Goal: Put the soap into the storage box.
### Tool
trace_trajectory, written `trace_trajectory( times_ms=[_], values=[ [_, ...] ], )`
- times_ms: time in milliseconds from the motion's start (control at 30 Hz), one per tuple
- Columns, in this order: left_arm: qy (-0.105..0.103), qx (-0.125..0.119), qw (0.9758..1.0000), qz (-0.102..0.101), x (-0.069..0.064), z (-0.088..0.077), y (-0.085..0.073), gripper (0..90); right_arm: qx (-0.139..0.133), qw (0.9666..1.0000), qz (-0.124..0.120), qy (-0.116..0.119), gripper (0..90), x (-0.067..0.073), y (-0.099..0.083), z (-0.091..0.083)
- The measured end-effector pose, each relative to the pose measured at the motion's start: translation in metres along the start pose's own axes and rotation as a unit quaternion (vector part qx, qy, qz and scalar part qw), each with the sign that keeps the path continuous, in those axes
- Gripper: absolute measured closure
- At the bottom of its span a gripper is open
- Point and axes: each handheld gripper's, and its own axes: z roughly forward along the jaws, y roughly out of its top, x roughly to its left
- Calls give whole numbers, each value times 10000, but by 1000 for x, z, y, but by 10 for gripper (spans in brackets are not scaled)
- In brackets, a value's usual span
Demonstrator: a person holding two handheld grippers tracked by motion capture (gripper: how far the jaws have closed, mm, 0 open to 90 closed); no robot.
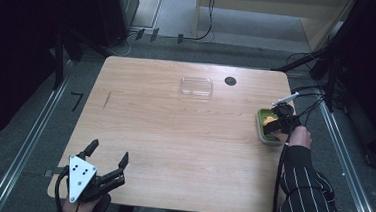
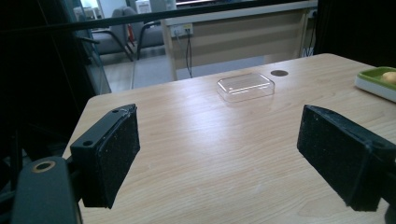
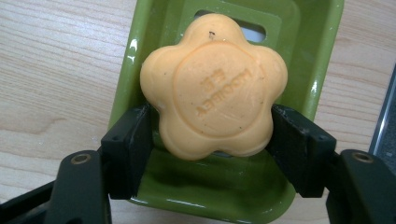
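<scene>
Right fingers (image 3: 212,140): your black pads stand on either side of the orange flower-shaped soap (image 3: 214,86). The right pad looks to touch the soap's flank; at the left pad a thin gap seems to show. Whether the pads press, you cannot tell.
Soap: lies inside the green soap dish (image 3: 140,60), stamped face up, with lettering that is too small to read. Its far lobe lies close by a slot in the dish floor.
Soap dish: sits flat on the worktop (image 1: 184,136) at its right edge, seen in the high view (image 1: 262,128).
Right hand (image 1: 299,139): your striped sleeve comes in from the bottom right, with the gripper over the dish (image 1: 278,121) and its cable trailing back.
Left fingers (image 2: 219,156): released, spread wide with nothing between them, above bare wood at the near left corner (image 1: 107,161).
Clear plastic lid (image 1: 196,86): lies alone toward the far side of the worktop, well apart from both grippers.
Dark round grommet (image 1: 230,81): in the worktop just to the right of the lid.
</scene>
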Motion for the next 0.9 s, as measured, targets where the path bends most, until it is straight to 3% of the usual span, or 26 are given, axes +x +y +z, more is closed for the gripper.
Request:
trace_trajectory(
  times_ms=[367, 900],
  values=[
    [-5, -7, 10000, -11, 0, 0, 0, 137, 6, 10000, -59, -41, 226, 1, -2, -8],
    [4, -17, 10000, -28, 0, 0, 0, 137, 105, 9990, -340, 278, 76, 4, -24, -31]
  ],
)
